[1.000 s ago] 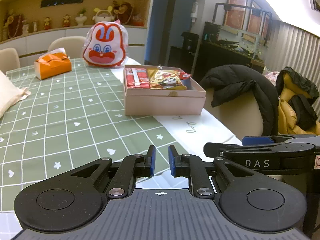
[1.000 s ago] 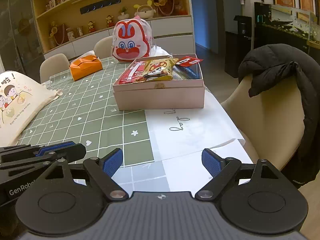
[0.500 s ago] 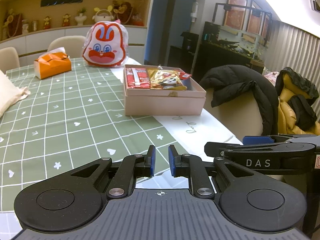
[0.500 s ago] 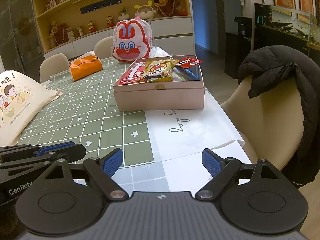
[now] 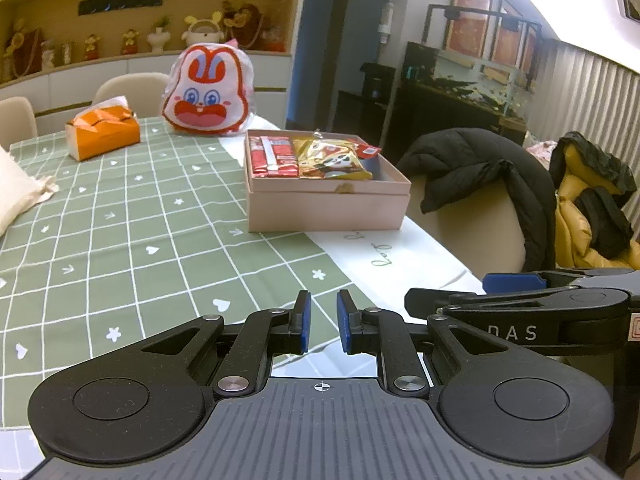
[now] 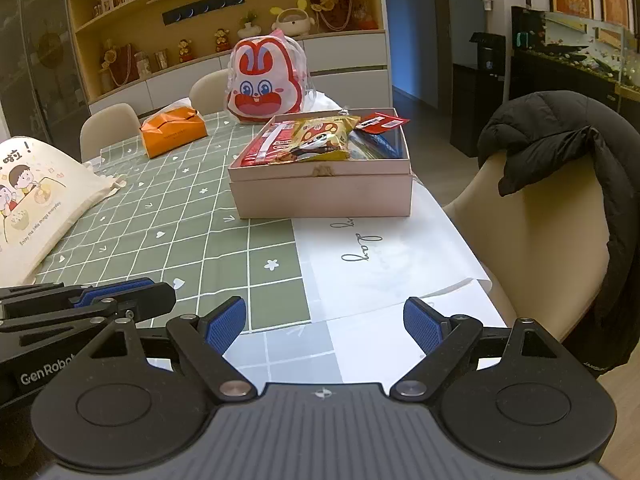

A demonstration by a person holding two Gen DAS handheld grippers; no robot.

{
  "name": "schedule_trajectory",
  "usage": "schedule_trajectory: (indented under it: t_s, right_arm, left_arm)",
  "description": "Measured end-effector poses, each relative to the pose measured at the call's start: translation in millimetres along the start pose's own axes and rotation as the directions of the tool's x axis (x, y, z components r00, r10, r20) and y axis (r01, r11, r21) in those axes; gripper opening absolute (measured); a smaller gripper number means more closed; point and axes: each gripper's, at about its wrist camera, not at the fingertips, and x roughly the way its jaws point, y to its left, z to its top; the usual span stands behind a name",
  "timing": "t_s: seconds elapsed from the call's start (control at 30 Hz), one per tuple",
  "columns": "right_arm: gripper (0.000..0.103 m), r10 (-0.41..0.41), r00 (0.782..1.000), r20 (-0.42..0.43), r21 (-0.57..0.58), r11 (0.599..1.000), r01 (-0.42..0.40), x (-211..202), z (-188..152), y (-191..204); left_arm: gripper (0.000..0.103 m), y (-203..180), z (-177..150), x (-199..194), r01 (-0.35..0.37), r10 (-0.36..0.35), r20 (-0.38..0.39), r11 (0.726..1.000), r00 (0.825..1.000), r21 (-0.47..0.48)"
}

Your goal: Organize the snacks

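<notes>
A pink box [image 5: 328, 204] [image 6: 324, 196] sits on the green checked tablecloth, well ahead of both grippers. Inside lie a red snack pack [image 5: 272, 156] [image 6: 264, 148], a yellow snack bag [image 5: 332, 158] [image 6: 320, 140] and a small red packet [image 6: 380, 122]. My left gripper [image 5: 322, 320] hovers over the table's near edge, jaws shut with only a narrow gap and nothing in it. To its right, my right gripper [image 6: 324, 322] stands open and empty above the white paper sheet [image 6: 380, 260]. Each gripper shows at the other view's lower edge.
A rabbit-face bag [image 5: 208, 92] and an orange tissue box [image 5: 104, 136] stand at the table's far end. A cream tote bag [image 6: 36, 200] lies at the left. A chair draped with a black jacket [image 6: 560, 168] stands close to the table's right edge.
</notes>
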Motion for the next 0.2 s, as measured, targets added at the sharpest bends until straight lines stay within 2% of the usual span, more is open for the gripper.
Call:
schedule_trajectory:
  t_s: [0.2]
  right_arm:
    - [0.087, -0.002, 1.000, 0.001, -0.003, 1.000, 0.002, 1.0, -0.1, 1.0]
  left_arm:
    - [0.018, 2.0, -0.7, 3.4, 0.012, -0.012, 0.007, 1.000, 1.000, 0.015]
